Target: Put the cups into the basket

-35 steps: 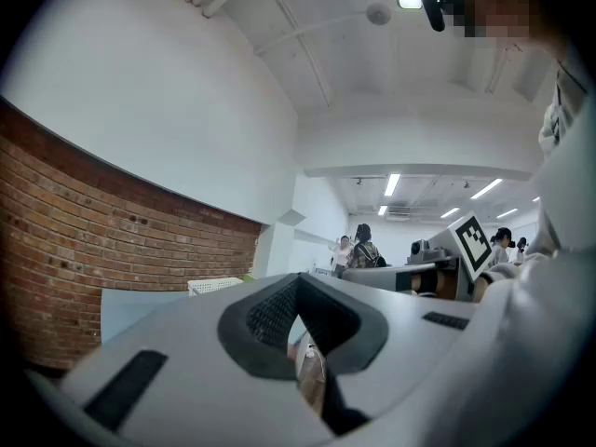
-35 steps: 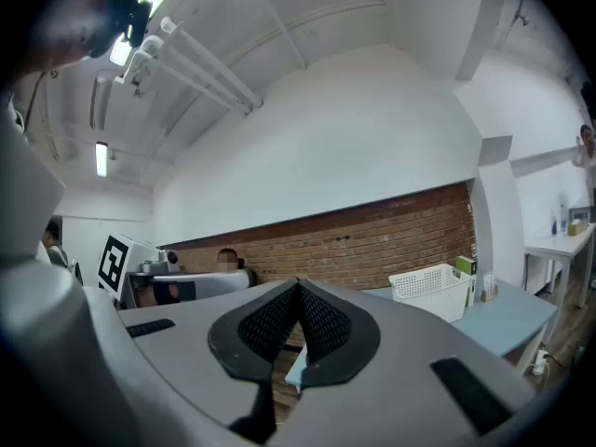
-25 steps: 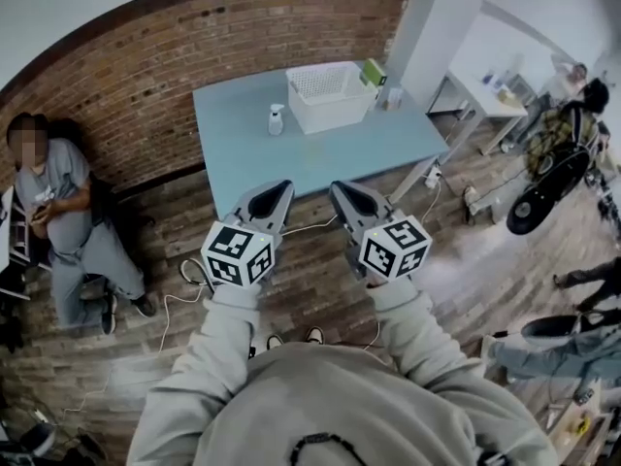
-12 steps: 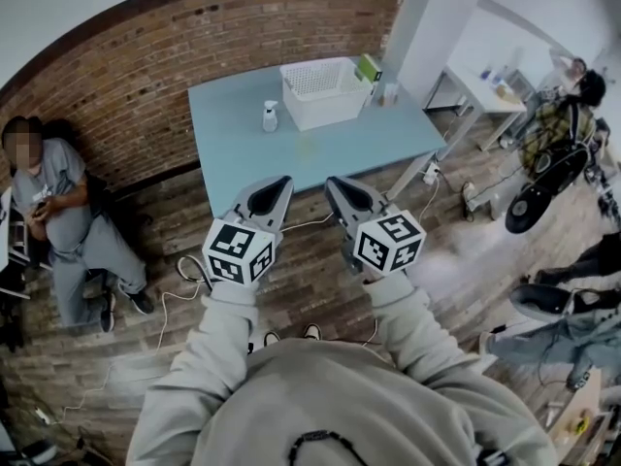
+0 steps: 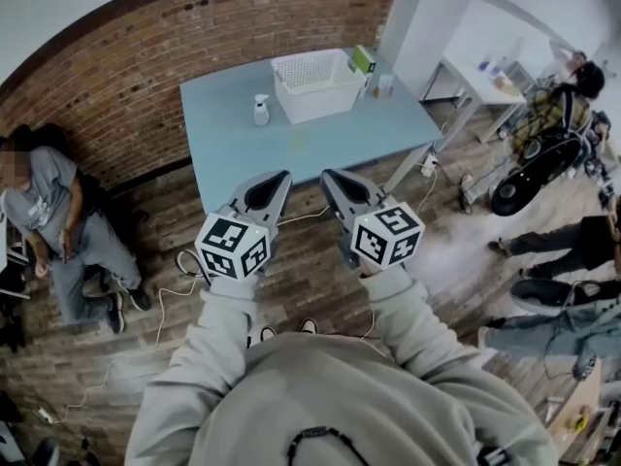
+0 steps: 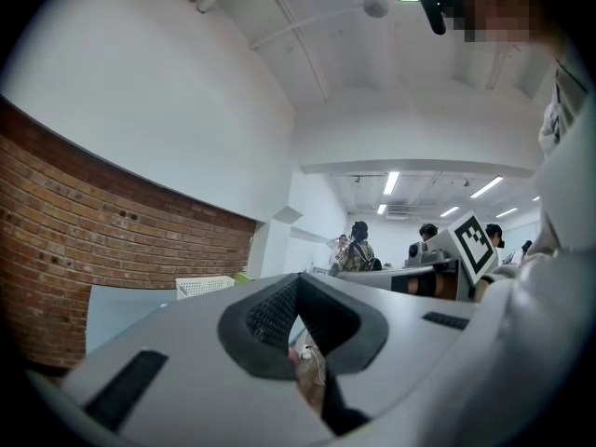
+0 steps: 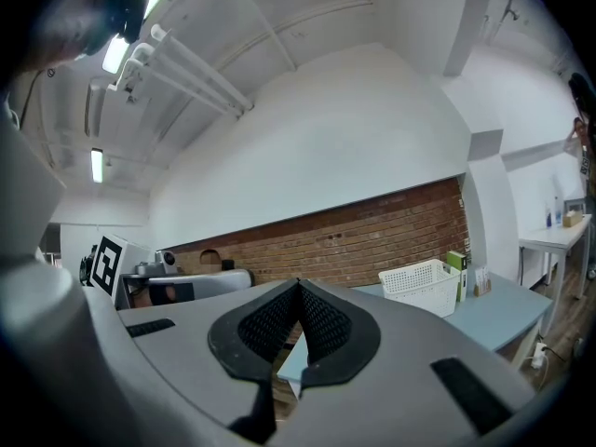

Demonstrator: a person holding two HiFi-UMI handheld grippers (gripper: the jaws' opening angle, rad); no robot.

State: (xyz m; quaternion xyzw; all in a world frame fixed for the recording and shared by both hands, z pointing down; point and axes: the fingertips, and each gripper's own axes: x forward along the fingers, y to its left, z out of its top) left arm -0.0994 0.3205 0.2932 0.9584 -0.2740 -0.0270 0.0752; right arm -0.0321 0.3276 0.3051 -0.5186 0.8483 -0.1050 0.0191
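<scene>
A white slatted basket [image 5: 316, 83] stands at the far side of a light blue table [image 5: 320, 149]; it also shows in the right gripper view as the basket [image 7: 420, 286] and in the left gripper view as the basket [image 6: 205, 286]. I see no cups. My left gripper [image 5: 281, 178] and right gripper [image 5: 327, 176] are held side by side above the wooden floor, short of the table's near edge. Both are shut with nothing between the pads, the left gripper [image 6: 298, 280] and the right gripper [image 7: 299, 285] meeting at their tips.
A small white spray bottle [image 5: 260, 111] stands left of the basket, a green box [image 5: 362, 60] and a small clear container [image 5: 386, 84] to its right. A person [image 5: 58, 226] sits by the brick wall at left. Cables [image 5: 184, 280] lie on the floor; other people [image 5: 558, 115] and desks are at right.
The table and basket have slid slightly left and up in the head view as the view shifts. Both grippers stay shut and side by side.
</scene>
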